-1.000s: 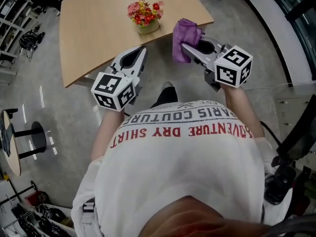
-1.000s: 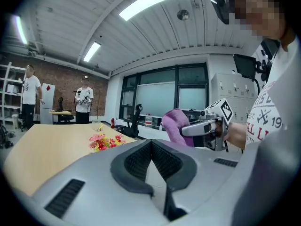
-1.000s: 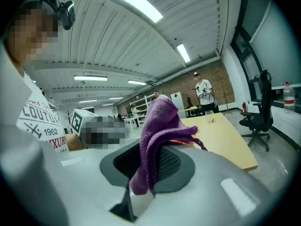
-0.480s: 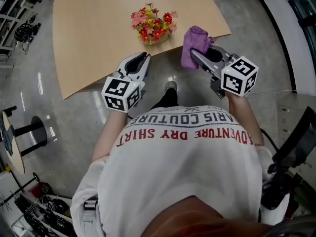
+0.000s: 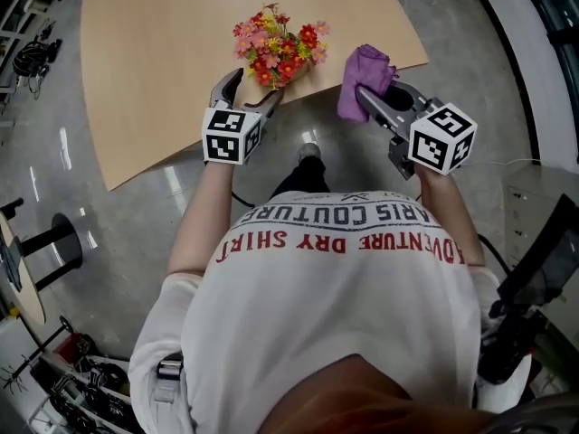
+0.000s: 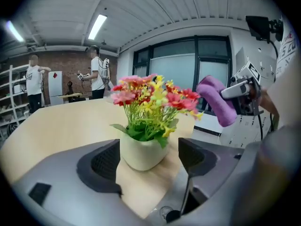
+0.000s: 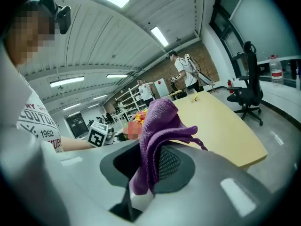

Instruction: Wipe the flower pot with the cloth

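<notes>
A white flower pot (image 6: 140, 153) with red, pink and yellow flowers (image 5: 275, 46) stands near the front edge of the wooden table (image 5: 154, 61). My left gripper (image 5: 247, 89) is at the pot. Its jaws have just been opening and now stand wide, with the pot framed between the tips and the pads (image 6: 104, 163) clear of it. My right gripper (image 5: 373, 98) hovers to the right of the flowers, over the table's edge, shut on a purple cloth (image 5: 363, 77). The cloth (image 7: 157, 126) is bunched up and hangs out between the jaws.
The table's curved front edge (image 5: 181, 152) lies just below the pot, with grey floor in front of it. A small round table (image 5: 16, 265) stands at the far left. People (image 6: 98, 74) and shelves are in the background, and an office chair (image 7: 249, 84) is beyond the table.
My left gripper has moved forward and down from in front of the table to the pot, and its jaws have gone from shut to wide. The right gripper has carried the cloth slightly closer to the flowers.
</notes>
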A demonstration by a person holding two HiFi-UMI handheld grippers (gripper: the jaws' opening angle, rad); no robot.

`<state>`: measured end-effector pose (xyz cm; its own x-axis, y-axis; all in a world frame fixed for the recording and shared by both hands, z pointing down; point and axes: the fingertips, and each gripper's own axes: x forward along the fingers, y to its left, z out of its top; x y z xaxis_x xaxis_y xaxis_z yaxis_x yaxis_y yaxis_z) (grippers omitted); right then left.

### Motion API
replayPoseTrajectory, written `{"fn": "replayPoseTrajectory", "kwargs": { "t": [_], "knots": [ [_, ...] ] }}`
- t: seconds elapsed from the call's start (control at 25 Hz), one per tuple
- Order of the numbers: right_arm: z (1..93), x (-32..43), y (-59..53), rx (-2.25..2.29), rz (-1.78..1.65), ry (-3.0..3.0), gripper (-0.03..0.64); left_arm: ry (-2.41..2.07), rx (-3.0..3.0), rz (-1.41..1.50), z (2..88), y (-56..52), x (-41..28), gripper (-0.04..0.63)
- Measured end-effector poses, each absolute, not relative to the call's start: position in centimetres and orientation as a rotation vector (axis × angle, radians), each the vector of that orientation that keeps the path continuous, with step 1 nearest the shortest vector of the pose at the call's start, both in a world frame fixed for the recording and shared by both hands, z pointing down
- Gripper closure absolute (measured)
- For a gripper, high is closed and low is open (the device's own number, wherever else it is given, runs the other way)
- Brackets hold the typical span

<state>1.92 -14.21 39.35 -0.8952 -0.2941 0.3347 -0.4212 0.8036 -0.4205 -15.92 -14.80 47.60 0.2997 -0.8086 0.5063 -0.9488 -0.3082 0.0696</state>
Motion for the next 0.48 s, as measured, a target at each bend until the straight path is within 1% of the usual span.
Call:
{"fn": "replayPoseTrajectory", "kwargs": {
  "t": [0.12, 0.48],
  "knots": [
    [39.9, 1.8, -15.1, 0.559, 0.744, -2.728, 0.571, -1.56, 2.225, 0.579, 49.1, -16.3, -16.0, 0.224],
    [42.8, 1.7, -17.3, 0.556, 0.811, -2.685, 0.571, -1.58, 2.297, 0.509, 49.4, -18.9, -16.2, 0.225]
  ]
}}
